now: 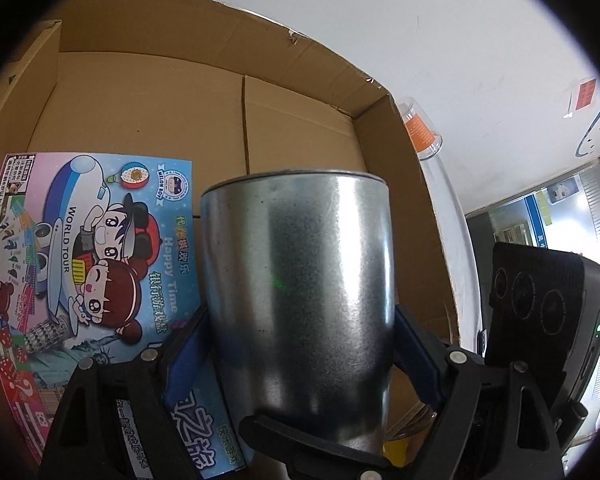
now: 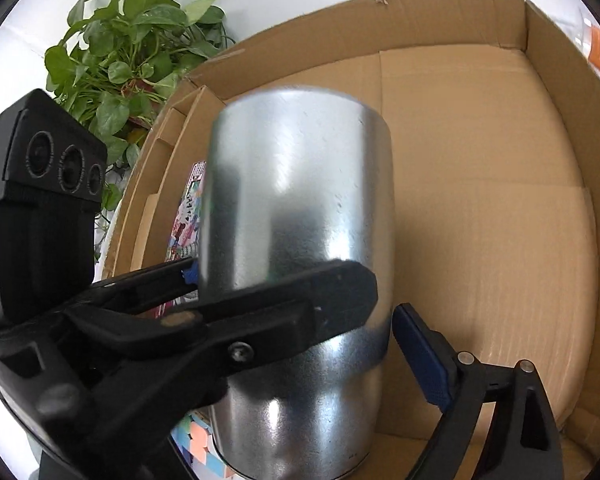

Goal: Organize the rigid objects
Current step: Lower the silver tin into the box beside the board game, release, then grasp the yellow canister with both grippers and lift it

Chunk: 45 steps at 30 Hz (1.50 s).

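A shiny metal cup (image 1: pixel 300 292) fills the middle of the left wrist view, held over an open cardboard box (image 1: pixel 148 100). My left gripper (image 1: pixel 300 344) is shut on it, blue pads pressing both sides. The cup also shows in the right wrist view (image 2: pixel 300 240), bottom end away from the camera. My right gripper (image 2: pixel 300 344) stands around the cup's lower part; its right blue pad (image 2: pixel 420 360) sits a little off the cup wall. A colourful cartoon game box (image 1: pixel 88 264) lies inside the carton at the left.
A clear plastic bottle with an orange label (image 1: pixel 422 130) lies just outside the carton's right wall. A green leafy plant (image 2: pixel 132 52) stands behind the carton's left side. The carton's floor on the right (image 2: pixel 492 220) is bare cardboard.
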Tool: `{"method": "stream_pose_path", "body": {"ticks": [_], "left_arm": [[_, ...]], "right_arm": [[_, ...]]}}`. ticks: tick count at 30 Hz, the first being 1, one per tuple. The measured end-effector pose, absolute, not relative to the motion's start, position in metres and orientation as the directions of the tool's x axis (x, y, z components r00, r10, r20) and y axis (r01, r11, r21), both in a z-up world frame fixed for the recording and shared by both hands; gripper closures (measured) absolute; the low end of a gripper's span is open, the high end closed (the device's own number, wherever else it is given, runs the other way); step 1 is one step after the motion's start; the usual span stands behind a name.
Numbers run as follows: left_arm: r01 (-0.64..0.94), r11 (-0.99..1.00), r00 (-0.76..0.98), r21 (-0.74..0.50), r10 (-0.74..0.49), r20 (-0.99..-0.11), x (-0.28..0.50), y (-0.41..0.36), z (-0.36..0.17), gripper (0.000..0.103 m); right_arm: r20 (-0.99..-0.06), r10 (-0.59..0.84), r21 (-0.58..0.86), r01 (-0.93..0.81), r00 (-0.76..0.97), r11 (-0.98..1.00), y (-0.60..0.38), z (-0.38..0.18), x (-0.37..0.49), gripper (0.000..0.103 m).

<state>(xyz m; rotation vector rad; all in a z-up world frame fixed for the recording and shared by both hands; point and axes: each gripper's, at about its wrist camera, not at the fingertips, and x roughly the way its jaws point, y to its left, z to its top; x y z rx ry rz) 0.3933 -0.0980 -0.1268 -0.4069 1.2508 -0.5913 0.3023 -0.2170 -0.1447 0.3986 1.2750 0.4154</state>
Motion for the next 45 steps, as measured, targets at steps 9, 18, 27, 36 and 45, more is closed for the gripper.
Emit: {"method": "stream_pose_path", "body": {"ticks": [9,18,27,36,45], "left_arm": [[0.150,0.810,0.293,-0.568,-0.585,-0.756,0.383,-0.078,-0.113,0.016],[0.222,0.839,0.246,-0.496,-0.541,-0.804,0.391,-0.104,-0.124,0.016],[0.190,0.864,0.396,-0.466,-0.502,-0.769,0.357,-0.060,-0.093,0.017],[0.243,0.882,0.533,-0.403,-0.469,-0.704,0.259,-0.029,-0.060,0.016],[0.304,0.702,0.259,-0.644,-0.711,-0.653,0.217,-0.085,-0.103,0.016]], "right_arm": [[-0.829,0.501,0.493,-0.098,0.251,0.865,-0.207,-0.144,0.288,0.014],[-0.853,0.459,0.471,-0.011,0.247,0.882,-0.224,-0.154,0.273,0.020],[-0.881,0.425,0.423,-0.054,0.209,0.904,-0.201,-0.149,0.267,0.009],[-0.814,0.346,0.321,-0.135,0.467,0.937,-0.258,-0.059,0.180,0.008],[-0.840,0.384,0.382,-0.085,0.384,0.920,-0.316,-0.103,0.127,0.031]]}}
